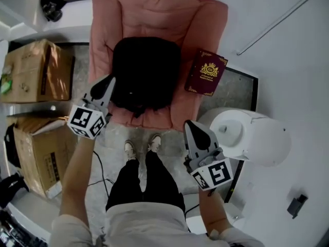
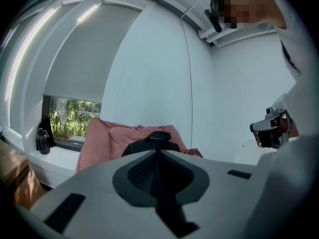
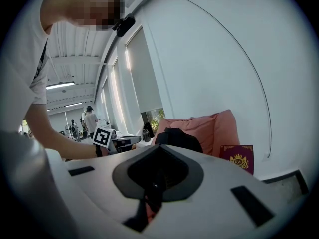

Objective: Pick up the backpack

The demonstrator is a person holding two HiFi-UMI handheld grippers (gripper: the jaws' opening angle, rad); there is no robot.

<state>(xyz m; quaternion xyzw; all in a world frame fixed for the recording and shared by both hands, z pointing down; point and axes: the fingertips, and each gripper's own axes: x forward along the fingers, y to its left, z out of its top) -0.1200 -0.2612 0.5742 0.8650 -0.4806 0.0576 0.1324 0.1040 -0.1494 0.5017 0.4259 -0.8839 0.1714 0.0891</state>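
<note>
black backpack [image 1: 146,73] on pink cushion [image 1: 205,19]; left gripper [image 1: 109,80], right gripper [image 1: 188,124] nearby, both closed, empty

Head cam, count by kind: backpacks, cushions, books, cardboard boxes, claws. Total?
backpack: 1
pink cushion: 1
maroon book: 1
cardboard boxes: 2
left claw and right claw: 2
Total: 7
</note>
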